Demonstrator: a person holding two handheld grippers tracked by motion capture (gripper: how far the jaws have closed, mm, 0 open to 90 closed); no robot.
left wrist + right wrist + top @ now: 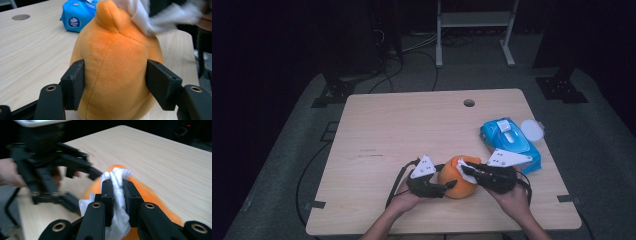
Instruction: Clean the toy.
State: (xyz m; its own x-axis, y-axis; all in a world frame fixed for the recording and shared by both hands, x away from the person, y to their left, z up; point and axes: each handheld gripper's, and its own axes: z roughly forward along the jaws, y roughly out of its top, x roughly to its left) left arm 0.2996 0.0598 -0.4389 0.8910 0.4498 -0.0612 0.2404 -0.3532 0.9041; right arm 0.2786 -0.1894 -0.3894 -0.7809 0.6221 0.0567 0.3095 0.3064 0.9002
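1. Two hands come in from the bottom edge of the high view, angled toward each other, and meet at the orange plush toy [457, 179] near the front of the table [377, 130].
2. The left gripper [447, 186] points right, its jaws pressed on both sides of the toy.
3. The right gripper [469, 171] points left, clamped on a white wipe [117, 195] that lies on top of the toy.
4. A blue wipes pack [510, 142] lies just behind the right hand [517, 197].
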